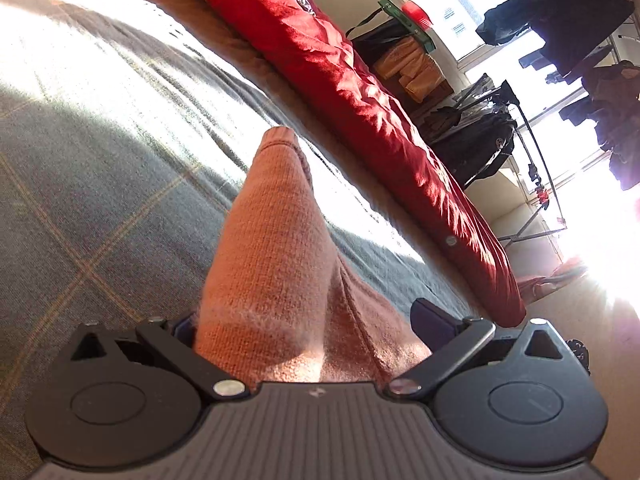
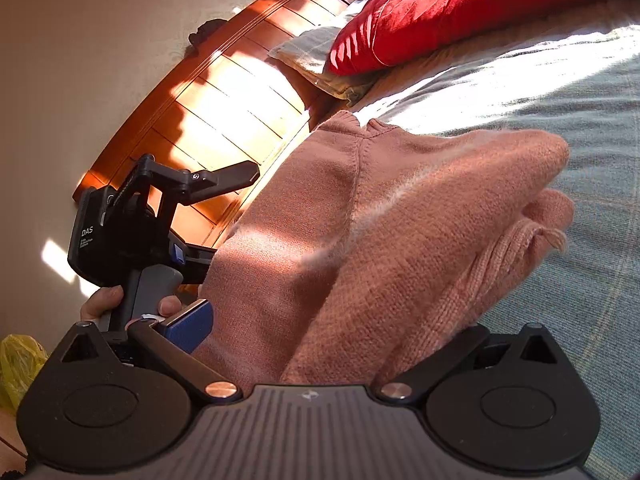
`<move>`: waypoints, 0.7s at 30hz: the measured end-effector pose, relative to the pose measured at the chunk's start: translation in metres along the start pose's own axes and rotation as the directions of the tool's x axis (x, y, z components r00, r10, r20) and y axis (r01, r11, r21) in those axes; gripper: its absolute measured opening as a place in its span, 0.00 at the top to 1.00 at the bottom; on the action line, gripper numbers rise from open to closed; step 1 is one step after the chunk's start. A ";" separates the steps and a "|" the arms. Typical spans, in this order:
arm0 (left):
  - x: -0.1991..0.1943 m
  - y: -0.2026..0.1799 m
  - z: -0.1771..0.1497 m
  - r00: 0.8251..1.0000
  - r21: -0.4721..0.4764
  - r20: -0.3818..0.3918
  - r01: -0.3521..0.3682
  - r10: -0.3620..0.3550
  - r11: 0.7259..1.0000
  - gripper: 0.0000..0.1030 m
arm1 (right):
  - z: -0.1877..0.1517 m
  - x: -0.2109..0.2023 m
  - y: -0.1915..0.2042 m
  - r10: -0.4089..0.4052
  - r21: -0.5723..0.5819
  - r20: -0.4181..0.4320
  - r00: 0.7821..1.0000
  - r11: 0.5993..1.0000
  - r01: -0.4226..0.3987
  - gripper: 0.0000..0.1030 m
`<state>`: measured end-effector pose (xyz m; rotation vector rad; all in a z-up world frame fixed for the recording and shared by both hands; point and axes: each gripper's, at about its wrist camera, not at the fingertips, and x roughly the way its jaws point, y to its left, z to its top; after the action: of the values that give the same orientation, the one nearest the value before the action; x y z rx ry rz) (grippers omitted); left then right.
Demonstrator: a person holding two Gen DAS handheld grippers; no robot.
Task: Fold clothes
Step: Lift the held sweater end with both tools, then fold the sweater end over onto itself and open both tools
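Observation:
A salmon-pink knit sweater lies bunched on a grey plaid bedspread. In the left wrist view the sweater fills the space between my left gripper's fingers, which stand wide apart around the fabric. In the right wrist view the sweater rises thickly between my right gripper's fingers, also set wide, with a blue pad at the left. The left gripper's body, held by a hand, shows at the sweater's left edge. Whether either gripper pinches the fabric is hidden.
A red garment lies along the far side of the bed, also in the right wrist view. A wooden headboard and a pillow sit at the bed's head. A clothes rack and bags stand by a bright window.

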<state>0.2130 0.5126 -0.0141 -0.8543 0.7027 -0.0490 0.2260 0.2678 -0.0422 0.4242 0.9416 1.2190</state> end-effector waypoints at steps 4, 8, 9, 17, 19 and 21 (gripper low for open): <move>0.011 0.020 0.014 1.000 -0.036 0.007 -0.016 0.016 0.999 0.03 | -0.003 0.016 -0.002 -0.001 0.000 -0.004 1.000 1.000 0.001 0.00; 0.026 0.044 0.014 0.992 -0.064 -0.015 -0.126 0.125 0.990 0.03 | -0.017 0.028 -0.020 -0.023 0.035 -0.078 0.997 0.999 0.026 0.00; 0.023 0.048 0.012 0.992 -0.063 -0.010 -0.127 0.126 0.990 0.03 | -0.021 0.027 -0.026 -0.026 0.038 -0.089 0.996 0.999 0.030 0.00; -0.012 0.029 0.001 0.996 0.037 -0.011 -0.087 0.088 0.995 0.03 | -0.020 -0.028 -0.051 -0.076 0.078 -0.006 0.997 0.994 0.076 0.00; -0.016 0.016 -0.002 0.996 0.081 -0.019 -0.081 0.083 0.993 0.03 | -0.014 -0.042 -0.051 -0.103 0.062 0.045 0.994 0.993 0.100 0.00; -0.019 0.003 -0.007 0.998 0.122 -0.036 -0.048 0.053 0.991 0.03 | -0.007 -0.053 -0.046 -0.103 0.028 0.098 0.990 0.995 0.101 0.00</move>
<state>0.1933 0.5154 -0.0089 -0.7206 0.7500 -0.0627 0.2458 0.2023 -0.0600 0.4458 0.8818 1.0859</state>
